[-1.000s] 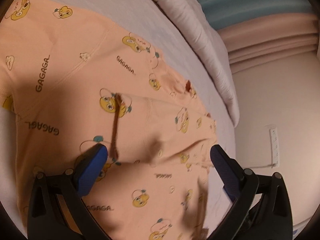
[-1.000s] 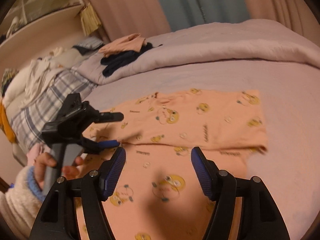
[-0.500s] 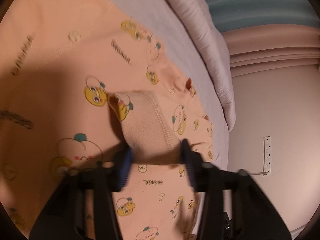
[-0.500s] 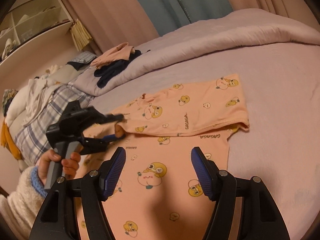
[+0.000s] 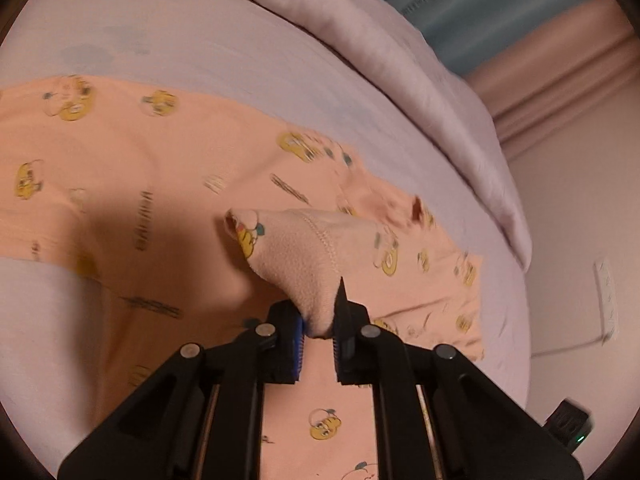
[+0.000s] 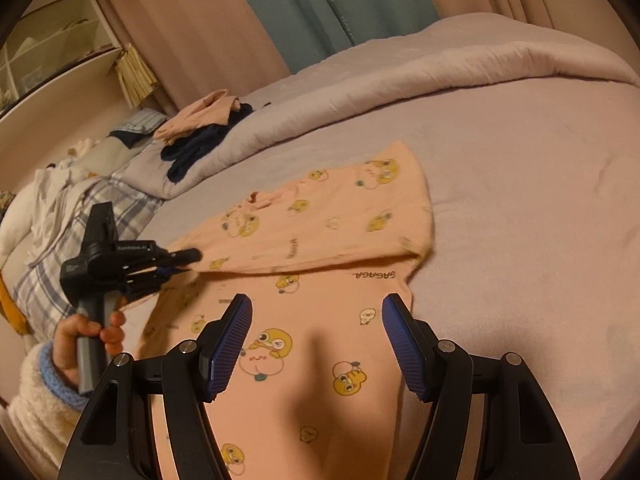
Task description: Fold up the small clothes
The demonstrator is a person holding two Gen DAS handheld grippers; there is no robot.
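Note:
A peach child's garment [image 6: 320,236] printed with yellow cartoon faces lies on the pale bed sheet [image 6: 520,220], its upper part folded over. It also shows in the left wrist view [image 5: 120,168]. My left gripper [image 5: 320,320] is shut on a raised fold of the garment, whose fleecy inside [image 5: 304,252] shows. In the right wrist view the left gripper [image 6: 188,258] holds the garment's left edge. My right gripper [image 6: 316,320] is open and empty, above the garment's lower part.
A rolled pale duvet [image 6: 400,80] runs along the far side of the bed. A pile of dark and peach clothes [image 6: 200,132] lies at its left end, with plaid bedding [image 6: 80,216] beyond. A wall with a socket strip [image 5: 608,296] borders the bed.
My left gripper closed on the garment's edge and lifted it, pulling a fold up. My right gripper stayed open and drew back slightly.

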